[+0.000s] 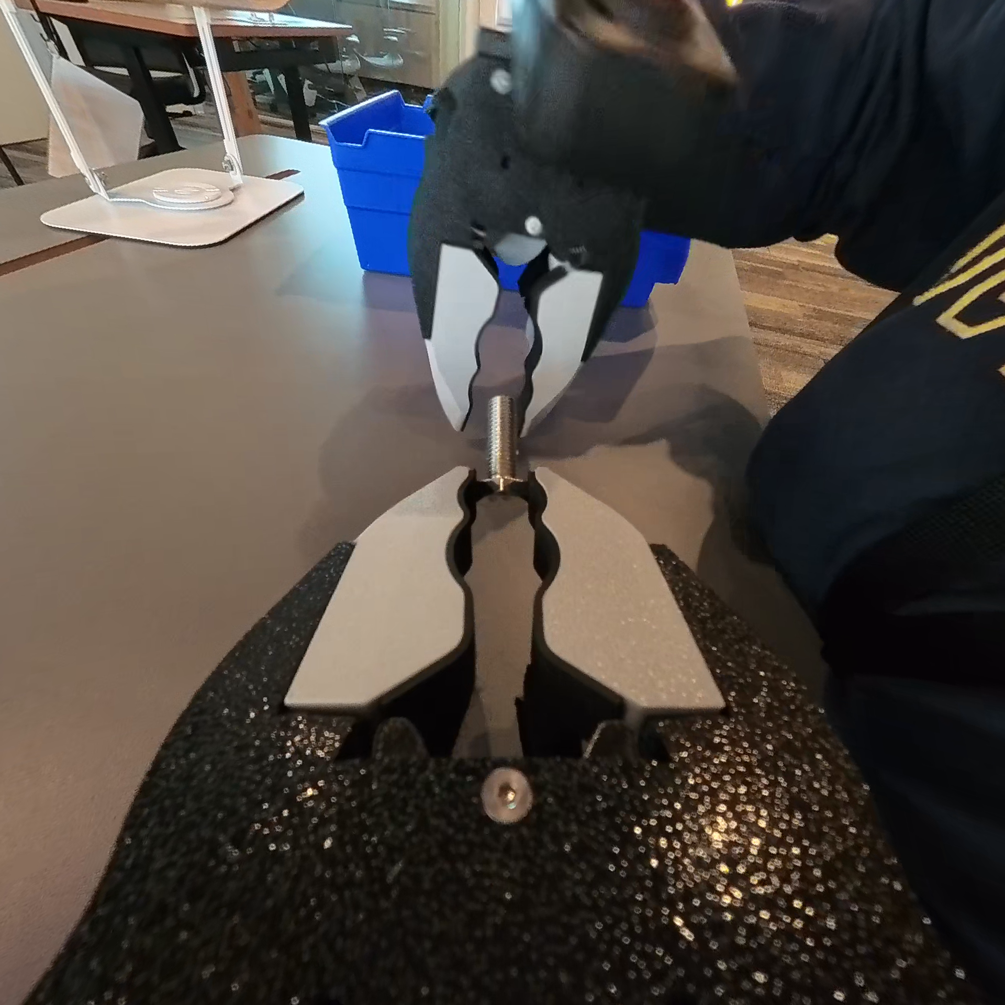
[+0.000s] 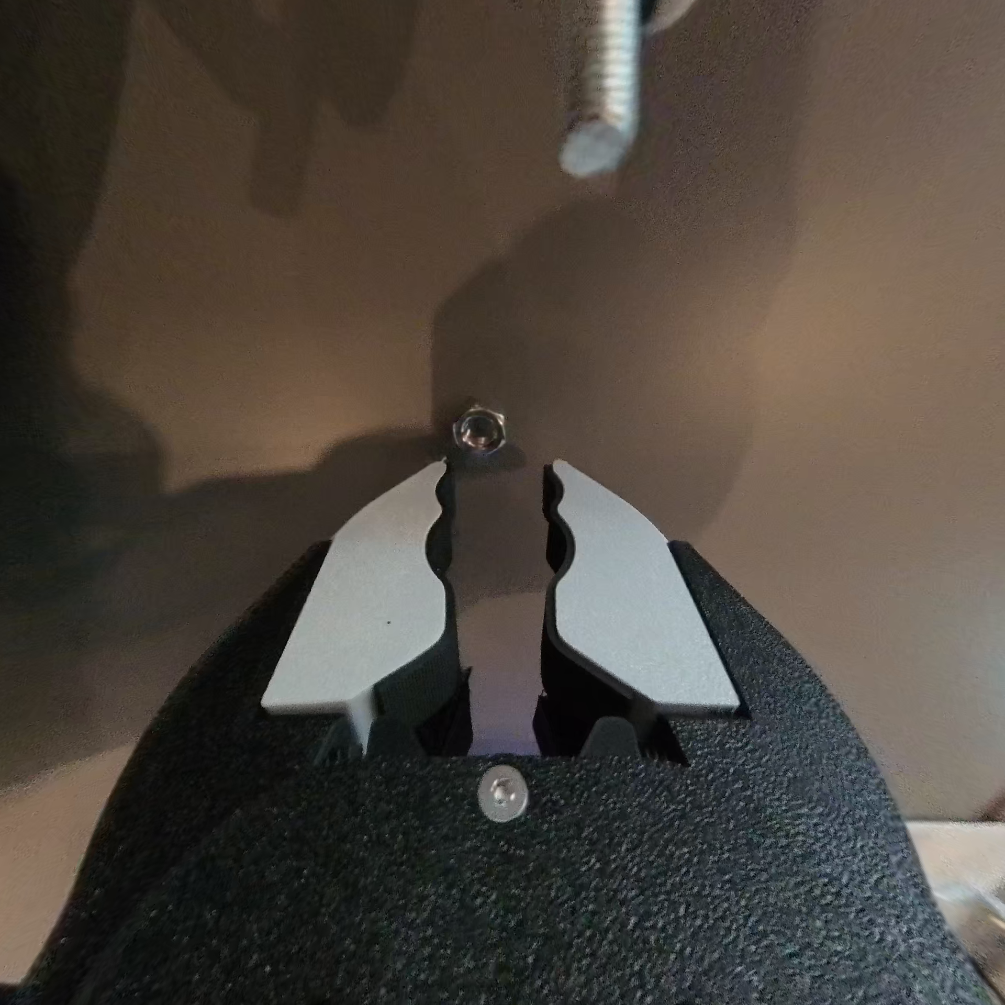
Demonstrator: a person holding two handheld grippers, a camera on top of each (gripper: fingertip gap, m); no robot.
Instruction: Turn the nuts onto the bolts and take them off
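Gripping the head of the threaded bolt between its fingertips, the left gripper holds it pointing away over the brown table. The right gripper points down at the table with its jaws parted and nothing between them; the nut lies flat on the tabletop just beyond its tips, apart from the bolt. A blue bin stands behind, and a white stand sits far left. Yellow markings show on the person's dark sleeve, too partial to read.
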